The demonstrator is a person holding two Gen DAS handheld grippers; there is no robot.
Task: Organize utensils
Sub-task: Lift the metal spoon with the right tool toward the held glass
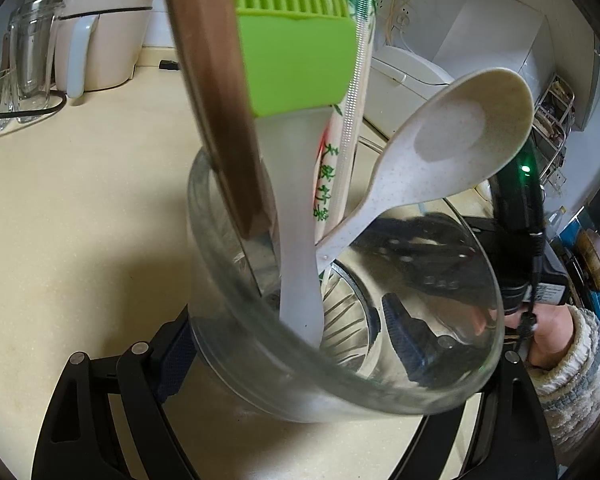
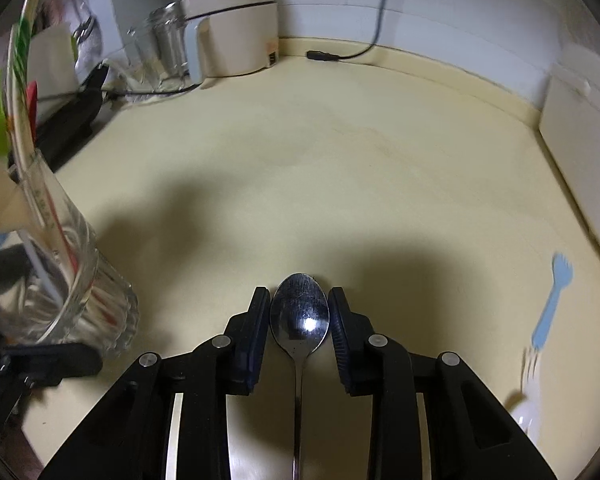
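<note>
In the left wrist view, the left gripper (image 1: pixel 331 344) hugs a glass jar (image 1: pixel 351 344) from both sides and holds it on the counter (image 1: pixel 80 200). A white spoon (image 1: pixel 439 148), a green brush (image 1: pixel 300 60), a brown wooden stick (image 1: pixel 216 100) and a pack of chopsticks (image 1: pixel 339 152) stand in the jar. A good job here is to hold the jar steady and not tip it.

In the right wrist view, the right gripper (image 2: pixel 299 312) has a metal spoon (image 2: pixel 299 316) between its fingers. The spoon lies flat near the front edge of the counter. The fingers are very close to the bowl of the spoon, but I cannot tell if they squeeze it yet. A blue fork (image 2: pixel 551 300) lies near the right edge. I think the fingers should close gently and get a firm hold before lifting, because the spoon looks smooth and could slip.
</note>
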